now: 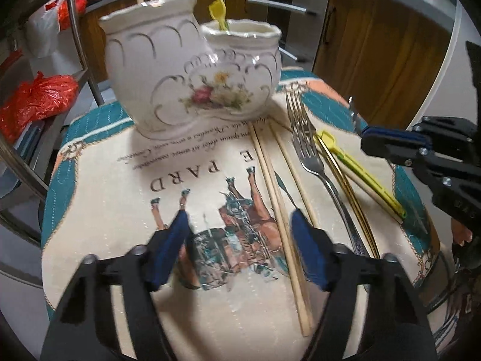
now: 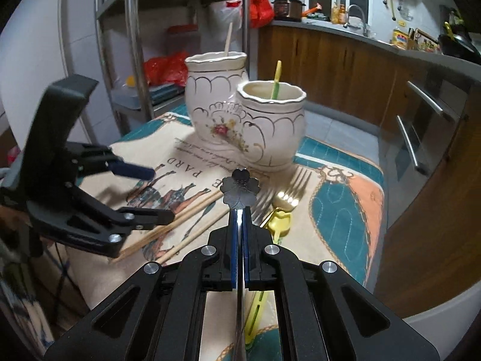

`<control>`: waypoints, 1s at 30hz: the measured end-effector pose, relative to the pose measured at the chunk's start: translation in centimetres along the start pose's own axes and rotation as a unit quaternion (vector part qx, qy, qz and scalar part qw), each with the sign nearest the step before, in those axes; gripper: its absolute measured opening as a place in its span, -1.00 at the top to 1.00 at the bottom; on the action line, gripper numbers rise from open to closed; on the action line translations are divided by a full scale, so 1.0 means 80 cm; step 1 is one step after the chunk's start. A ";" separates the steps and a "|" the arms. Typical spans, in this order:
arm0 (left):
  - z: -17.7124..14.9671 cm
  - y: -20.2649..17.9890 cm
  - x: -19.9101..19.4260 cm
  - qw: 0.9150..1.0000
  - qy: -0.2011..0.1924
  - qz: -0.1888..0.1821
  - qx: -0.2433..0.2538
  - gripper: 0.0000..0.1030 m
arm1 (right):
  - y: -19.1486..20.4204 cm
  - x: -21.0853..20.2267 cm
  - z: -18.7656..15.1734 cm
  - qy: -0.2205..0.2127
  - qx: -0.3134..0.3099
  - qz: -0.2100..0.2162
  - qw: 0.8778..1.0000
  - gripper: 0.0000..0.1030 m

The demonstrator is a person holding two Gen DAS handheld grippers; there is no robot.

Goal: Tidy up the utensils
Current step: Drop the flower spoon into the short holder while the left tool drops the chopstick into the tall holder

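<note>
A white double ceramic holder stands at the far side of the placemat; it also shows in the right wrist view. Its tall pot holds a wooden chopstick, its short pot a yellow utensil. My left gripper is open, low over the mat beside two wooden chopsticks. A silver fork, a gold fork and a yellow spoon lie to the right. My right gripper is shut on a dark utensil with a flower-shaped end, held above the mat.
The printed placemat covers a small round table. A metal shelf rack with red bags stands behind the holder. Wooden kitchen cabinets and an oven handle are at the right.
</note>
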State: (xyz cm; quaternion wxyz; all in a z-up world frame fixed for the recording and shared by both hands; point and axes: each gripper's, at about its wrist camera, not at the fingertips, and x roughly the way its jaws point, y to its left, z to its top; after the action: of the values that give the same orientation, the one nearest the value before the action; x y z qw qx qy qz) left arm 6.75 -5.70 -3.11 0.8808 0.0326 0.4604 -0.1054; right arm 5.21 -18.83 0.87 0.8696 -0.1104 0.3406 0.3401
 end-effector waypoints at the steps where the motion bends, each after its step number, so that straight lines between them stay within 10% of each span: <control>1: 0.000 -0.001 0.001 1.000 0.003 0.000 0.000 -0.23 | 0.000 -0.001 -0.001 -0.001 0.001 0.001 1.000 0.92; 11: 0.006 -0.012 0.005 1.000 0.019 0.005 0.011 0.37 | 0.006 -0.008 0.000 -0.029 0.014 0.002 0.999 0.92; 17: 0.006 -0.028 0.008 0.999 0.024 0.003 0.028 0.41 | 0.007 -0.025 0.005 -0.062 0.026 -0.005 0.998 0.92; 19: 0.006 -0.022 0.007 0.999 0.020 -0.007 0.024 0.85 | 0.006 -0.033 0.007 -0.079 0.033 -0.004 0.996 0.92; 30: -0.008 0.016 -0.019 0.999 -0.022 -0.042 0.017 0.90 | 0.010 -0.063 0.016 -0.141 0.050 -0.006 0.989 0.92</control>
State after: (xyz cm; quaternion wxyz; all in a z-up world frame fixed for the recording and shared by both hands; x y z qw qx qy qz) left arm 5.68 -4.08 -2.25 0.8847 0.0264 0.4403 -0.1510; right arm 2.61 -20.32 5.24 0.9155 -0.0198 0.2301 0.3295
